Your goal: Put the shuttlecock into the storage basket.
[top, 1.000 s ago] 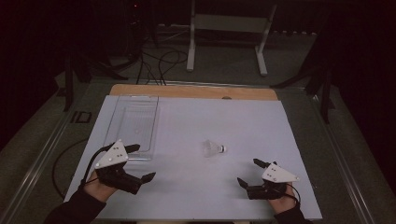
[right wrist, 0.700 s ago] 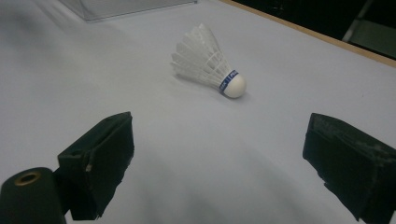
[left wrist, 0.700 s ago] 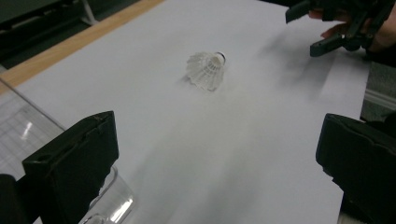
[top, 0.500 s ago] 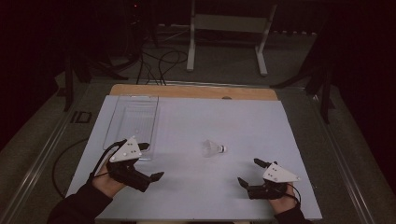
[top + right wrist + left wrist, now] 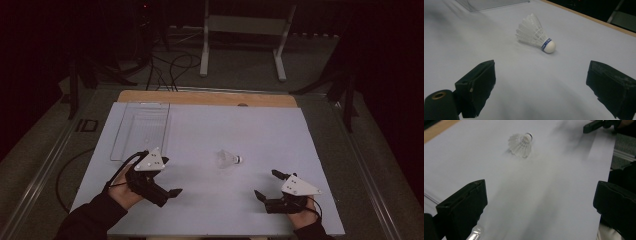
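In the high view we are holding the left gripper and right gripper wide apart, both empty; the shuttlecock is lying mid-table between them.

Left gripper view: it is looking featherlight, with a crushable skirt.

Right gripper view: we are judging the firm cork best to grasp; its blue band's lettering is illegible.

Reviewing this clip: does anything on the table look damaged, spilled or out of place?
Nothing stands out. The shuttlecock lies on its side on the white table, feathers intact, apart from the clear tray. Both the left gripper and right gripper are open, touching nothing.
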The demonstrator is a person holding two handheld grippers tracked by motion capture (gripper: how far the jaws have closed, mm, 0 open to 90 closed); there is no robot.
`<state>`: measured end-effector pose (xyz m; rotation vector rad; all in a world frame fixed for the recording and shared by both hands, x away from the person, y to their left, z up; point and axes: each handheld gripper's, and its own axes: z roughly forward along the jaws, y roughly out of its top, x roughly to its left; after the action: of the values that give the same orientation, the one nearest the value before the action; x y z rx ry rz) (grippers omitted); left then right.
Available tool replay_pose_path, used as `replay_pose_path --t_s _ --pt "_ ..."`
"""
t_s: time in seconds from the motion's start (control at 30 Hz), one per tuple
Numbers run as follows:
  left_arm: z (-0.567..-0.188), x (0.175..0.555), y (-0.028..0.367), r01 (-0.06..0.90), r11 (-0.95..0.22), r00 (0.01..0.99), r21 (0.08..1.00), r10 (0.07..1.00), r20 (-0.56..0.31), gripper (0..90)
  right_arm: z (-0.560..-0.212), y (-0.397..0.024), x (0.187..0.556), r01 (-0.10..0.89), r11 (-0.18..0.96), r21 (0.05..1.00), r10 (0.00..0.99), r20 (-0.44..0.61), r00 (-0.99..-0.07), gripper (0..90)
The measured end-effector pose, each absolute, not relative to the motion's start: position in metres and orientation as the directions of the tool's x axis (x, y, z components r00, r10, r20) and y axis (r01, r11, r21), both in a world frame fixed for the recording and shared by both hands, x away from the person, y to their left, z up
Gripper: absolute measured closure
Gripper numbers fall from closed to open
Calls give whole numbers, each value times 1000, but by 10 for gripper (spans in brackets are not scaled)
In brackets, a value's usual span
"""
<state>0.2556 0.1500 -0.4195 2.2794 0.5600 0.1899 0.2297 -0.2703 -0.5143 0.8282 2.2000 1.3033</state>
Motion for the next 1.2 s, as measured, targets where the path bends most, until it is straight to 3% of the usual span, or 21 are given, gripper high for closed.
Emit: replay_pose_path --t_s 1.2 --pt "-442 280 98 350 -792 931 501 355 -89 0 -514 -271 230 270 371 888 693 -71 -718 89"
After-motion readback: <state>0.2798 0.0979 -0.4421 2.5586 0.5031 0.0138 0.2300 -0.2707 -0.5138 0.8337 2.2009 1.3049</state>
